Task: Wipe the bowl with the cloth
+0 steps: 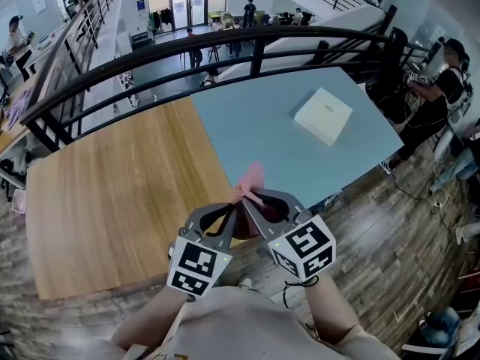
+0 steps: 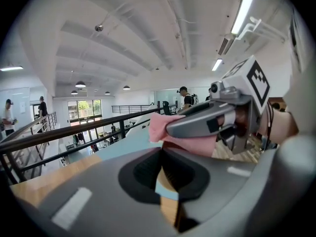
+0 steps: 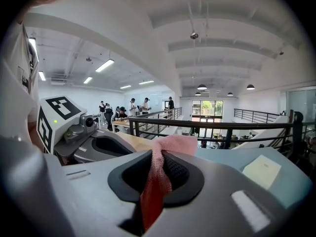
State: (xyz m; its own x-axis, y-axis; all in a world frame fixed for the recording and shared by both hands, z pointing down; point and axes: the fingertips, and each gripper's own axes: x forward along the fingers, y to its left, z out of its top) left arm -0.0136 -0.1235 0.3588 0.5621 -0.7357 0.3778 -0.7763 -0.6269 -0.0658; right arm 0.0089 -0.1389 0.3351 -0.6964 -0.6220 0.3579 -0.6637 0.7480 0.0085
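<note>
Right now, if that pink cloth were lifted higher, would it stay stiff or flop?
Probably flop: the pink cloth crumples into a narrow pleat where the right gripper pinches it. Likely very light, since that small pinch alone holds it up. Its knitted-looking texture should resist slipping.

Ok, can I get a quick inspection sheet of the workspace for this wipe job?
Surface: table, one half wood, the other light blue.
Job's things: pink cloth is gripped; bowl, nothing seen.
Clutter: flat white box on the blue half.
Grippers: right gripper shut on the pink cloth; left gripper shut, holding nothing; both held close to the person's body at the table's near edge.
Cables: thin cable on the floor to the right, off the table.
Surroundings: black railing beyond the table; a person stands at the right.
</note>
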